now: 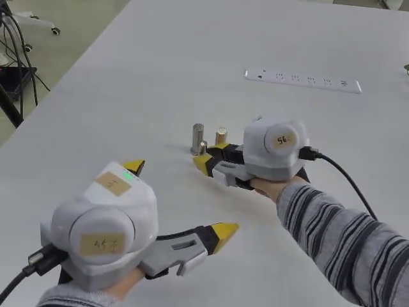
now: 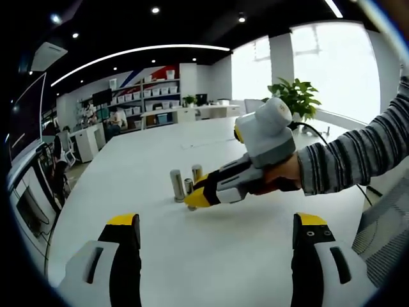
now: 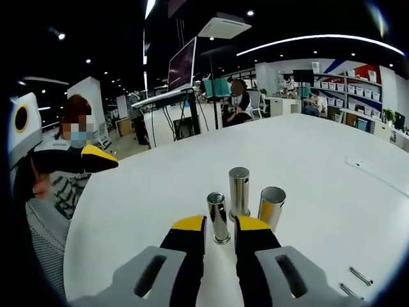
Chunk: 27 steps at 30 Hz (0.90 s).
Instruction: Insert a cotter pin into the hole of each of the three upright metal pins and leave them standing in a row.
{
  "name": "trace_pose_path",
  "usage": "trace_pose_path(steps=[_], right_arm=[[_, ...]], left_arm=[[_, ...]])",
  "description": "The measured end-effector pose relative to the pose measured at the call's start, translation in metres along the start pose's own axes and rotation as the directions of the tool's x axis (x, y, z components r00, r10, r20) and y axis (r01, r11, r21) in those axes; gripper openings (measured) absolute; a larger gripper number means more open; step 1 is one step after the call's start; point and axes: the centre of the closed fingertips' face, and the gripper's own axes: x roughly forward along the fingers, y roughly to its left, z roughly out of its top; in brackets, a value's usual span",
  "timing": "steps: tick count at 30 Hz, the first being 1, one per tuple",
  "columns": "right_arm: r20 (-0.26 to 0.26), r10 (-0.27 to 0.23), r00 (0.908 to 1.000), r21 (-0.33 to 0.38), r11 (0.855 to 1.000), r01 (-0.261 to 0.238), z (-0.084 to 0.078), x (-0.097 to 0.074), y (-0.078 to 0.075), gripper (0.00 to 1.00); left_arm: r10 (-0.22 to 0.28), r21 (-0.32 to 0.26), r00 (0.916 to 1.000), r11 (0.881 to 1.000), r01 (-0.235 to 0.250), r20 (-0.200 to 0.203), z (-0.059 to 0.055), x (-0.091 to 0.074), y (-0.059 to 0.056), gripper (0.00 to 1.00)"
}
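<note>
White table: right hand-held gripper grips the short metal pin; left hand-held gripper gapes wide.

The place is a large open-plan office with a lab side to it. A broad white desk carries a power strip, and a wheeled chair base stands on the floor beside it. Farther back, wall shelves hold rows of storage bins, a potted plant stands by tall windows, and a monitor is on a stand. People sit at other workstations under recessed ceiling lights and a long light strip.
</note>
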Motion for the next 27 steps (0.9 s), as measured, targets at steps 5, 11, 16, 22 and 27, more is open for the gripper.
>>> trace_pose_path(steps=[5,11,16,22,27], right_arm=[[0.014,-0.002,0.9999,0.004,1.0,0.002,0.004,0.003,-0.002,0.1],[0.018,0.007,0.9998,0.003,1.0,-0.007,0.005,0.005,0.001,0.06],[0.012,-0.002,0.9999,0.011,1.0,0.002,0.006,0.006,0.001,0.05],[0.003,0.004,1.0,-0.028,1.0,-0.003,0.007,0.006,0.002,0.04],[0.017,-0.016,0.9997,-0.063,0.998,0.017,0.013,0.001,0.0,0.04]], left_arm=[[0.001,-0.001,1.0,1.0,-0.001,-0.007,-0.002,0.0,0.0,0.99],[0.008,0.004,0.9998,1.0,-0.008,-0.016,-0.003,0.0,0.002,0.99],[0.009,0.006,0.9998,1.0,-0.009,-0.019,-0.004,0.0,0.002,0.99],[0.01,0.005,0.9998,1.0,-0.01,-0.017,-0.003,0.0,0.002,0.99],[0.008,0.011,0.9997,1.0,-0.008,-0.021,-0.004,0.0,0.002,0.99]])
